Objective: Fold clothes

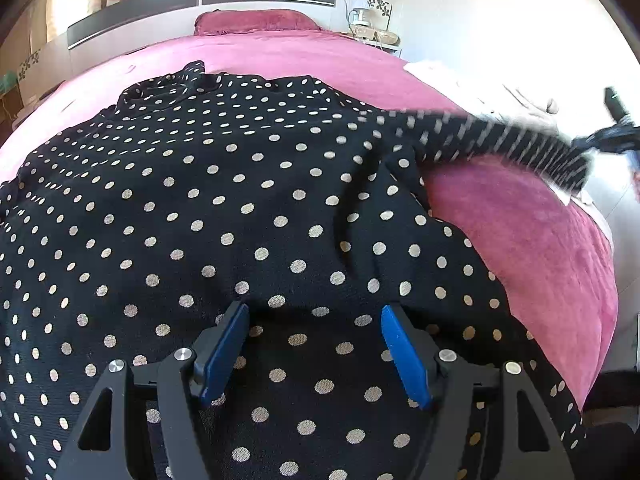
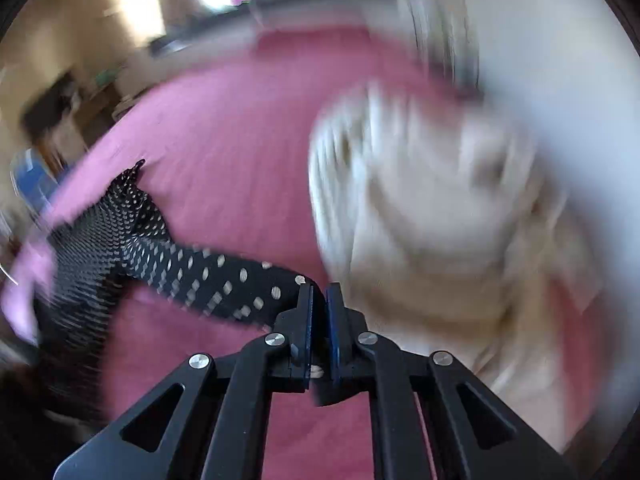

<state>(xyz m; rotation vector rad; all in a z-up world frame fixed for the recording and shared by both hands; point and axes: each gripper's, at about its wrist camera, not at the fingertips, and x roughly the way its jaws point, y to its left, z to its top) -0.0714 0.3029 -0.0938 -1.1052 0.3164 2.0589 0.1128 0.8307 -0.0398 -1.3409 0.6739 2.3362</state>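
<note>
A black garment with pale polka dots [image 1: 224, 208] lies spread over the pink bed [image 1: 532, 240]. My left gripper [image 1: 314, 312] hovers open just above the garment's near part, with its blue pads [image 1: 224, 352] wide apart and nothing between them. One sleeve [image 1: 500, 144] is stretched out to the right, blurred by motion. In the right wrist view that sleeve [image 2: 216, 280] runs from the left into my right gripper [image 2: 319, 292], which is shut on its end. The rest of the garment [image 2: 100, 232] is bunched at the left, blurred.
A pale folded garment or cloth [image 2: 432, 208] lies on the bed [image 2: 240, 128] just right of the right gripper, heavily blurred. A pink pillow [image 1: 256, 20] and a dark headboard [image 1: 200, 0] stand at the far end. A bedside stand with small items [image 1: 372, 28] is at the back right.
</note>
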